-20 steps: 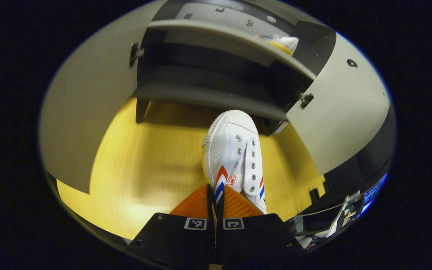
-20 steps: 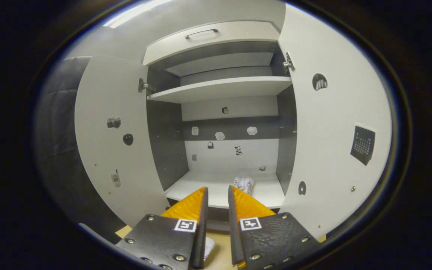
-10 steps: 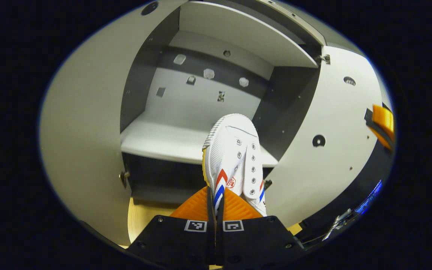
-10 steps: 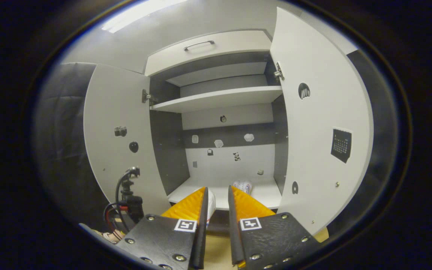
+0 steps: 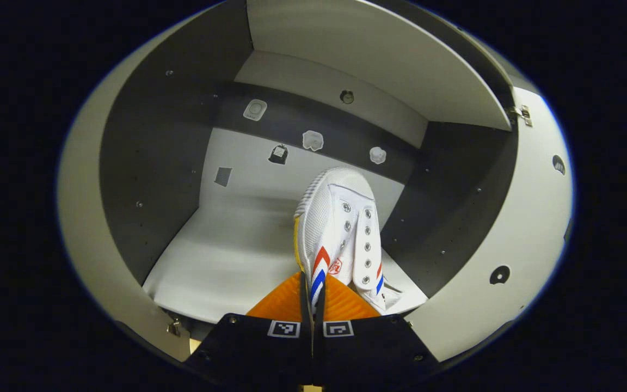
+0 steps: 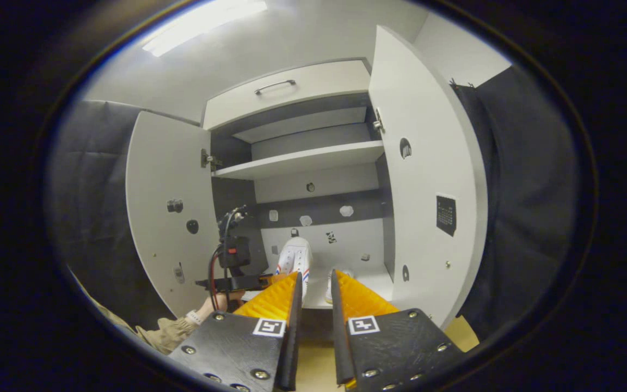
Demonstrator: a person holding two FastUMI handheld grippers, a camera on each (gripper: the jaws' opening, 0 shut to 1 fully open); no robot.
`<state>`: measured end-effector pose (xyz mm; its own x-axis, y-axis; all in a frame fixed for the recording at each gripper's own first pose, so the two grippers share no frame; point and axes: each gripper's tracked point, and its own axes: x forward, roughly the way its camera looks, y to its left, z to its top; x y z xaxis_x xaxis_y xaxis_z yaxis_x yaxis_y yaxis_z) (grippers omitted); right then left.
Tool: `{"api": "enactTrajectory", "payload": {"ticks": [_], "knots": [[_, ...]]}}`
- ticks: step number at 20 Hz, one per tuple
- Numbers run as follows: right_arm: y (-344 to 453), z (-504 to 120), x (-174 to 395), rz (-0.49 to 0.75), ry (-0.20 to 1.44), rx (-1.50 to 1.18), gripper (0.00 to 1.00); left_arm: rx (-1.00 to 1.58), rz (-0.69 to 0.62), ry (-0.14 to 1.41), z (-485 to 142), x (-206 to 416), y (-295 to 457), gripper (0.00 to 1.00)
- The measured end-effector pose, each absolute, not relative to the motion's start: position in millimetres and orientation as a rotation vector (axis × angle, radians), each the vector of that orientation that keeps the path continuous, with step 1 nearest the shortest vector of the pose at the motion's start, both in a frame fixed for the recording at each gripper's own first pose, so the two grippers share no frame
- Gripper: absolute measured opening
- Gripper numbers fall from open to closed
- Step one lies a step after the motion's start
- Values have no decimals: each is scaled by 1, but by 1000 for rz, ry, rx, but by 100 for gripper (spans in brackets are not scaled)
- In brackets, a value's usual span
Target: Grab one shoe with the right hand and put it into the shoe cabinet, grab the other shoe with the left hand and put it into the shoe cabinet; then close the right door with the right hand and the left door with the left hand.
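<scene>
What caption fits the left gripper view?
Left gripper carries a white shoe over the cabinet's bottom shelf.

Khaki sleeve (image 6: pixel 164 333); white wristband (image 6: pixel 191 317).

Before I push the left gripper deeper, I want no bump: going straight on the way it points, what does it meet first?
The left gripper, shut on the white shoe, points into the shoe cabinet's lower compartment. The shoe's toe would probably meet the back wall first; depth is hard to judge.
</scene>
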<state>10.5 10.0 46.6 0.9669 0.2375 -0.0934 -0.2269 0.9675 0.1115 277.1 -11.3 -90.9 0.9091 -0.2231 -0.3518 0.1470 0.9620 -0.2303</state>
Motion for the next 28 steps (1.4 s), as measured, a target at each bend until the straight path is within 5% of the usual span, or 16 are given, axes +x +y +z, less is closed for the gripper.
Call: {"api": "enactTrajectory", "payload": {"ticks": [9,17,23,25,27,28], "knots": [[-40,46,-17,138,80,92,27,-109,-179,516,-134,330,-7,5],[-118,35,-35,-8,120,80,28,-20,-37,610,-162,332,11,10],[-166,16,-23,-79,143,75,30,68,-50,477,-112,319,4,43],[-180,10,-14,-100,149,62,31,65,-59,441,-93,301,-2,44],[-190,5,-4,-100,161,59,50,61,-78,393,-70,279,-10,44],[-194,3,2,-98,163,55,45,55,-90,367,-57,268,-16,44]]}}
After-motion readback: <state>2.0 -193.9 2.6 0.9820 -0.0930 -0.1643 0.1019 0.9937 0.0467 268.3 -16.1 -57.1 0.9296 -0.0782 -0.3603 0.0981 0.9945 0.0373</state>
